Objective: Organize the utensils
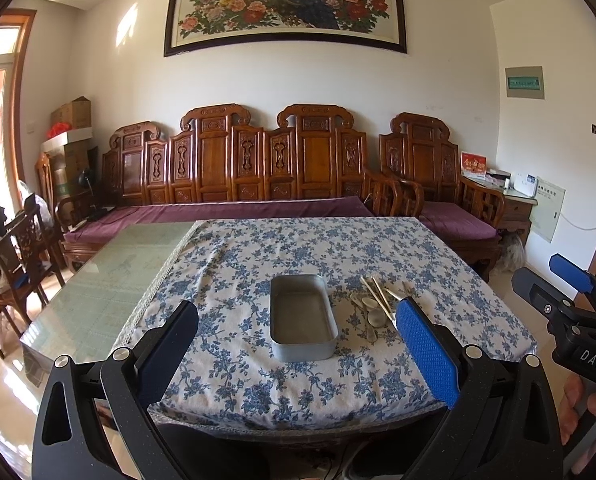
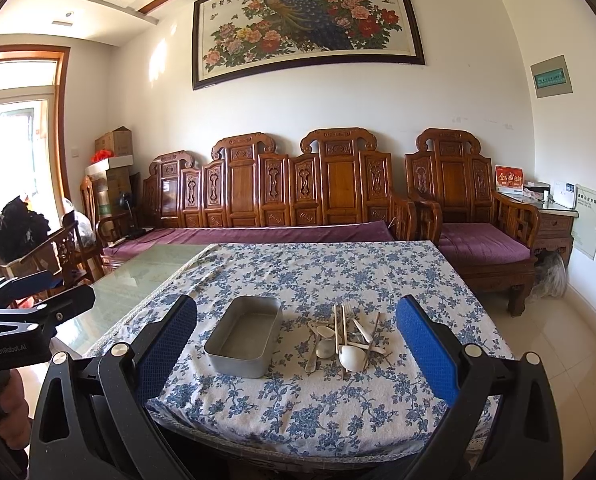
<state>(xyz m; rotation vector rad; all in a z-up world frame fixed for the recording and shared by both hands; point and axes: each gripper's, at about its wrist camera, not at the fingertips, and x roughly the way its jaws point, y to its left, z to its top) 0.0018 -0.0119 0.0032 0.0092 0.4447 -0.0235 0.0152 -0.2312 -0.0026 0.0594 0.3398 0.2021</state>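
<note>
Now we hold both the left hand-held gripper (image 1: pixel 298 354) and right hand-held gripper (image 2: pixel 296 350) spread wide above the counter (image 2: pixel 377 264), metal tray (image 2: pixel 244 336) beside piled utensils (image 2: pixel 345 338).

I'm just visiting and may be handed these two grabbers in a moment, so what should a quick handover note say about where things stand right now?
Left gripper: fingers open, empty, held short of the table's near edge.
Right gripper: fingers open, empty, also held back.
Metal tray: on the floral tablecloth, nothing in it.
Utensil pile: spoons, chopsticks and a fork heaped just right of the tray.
Done: nothing yet.
Left: move every utensil from the pile into the tray.
</note>
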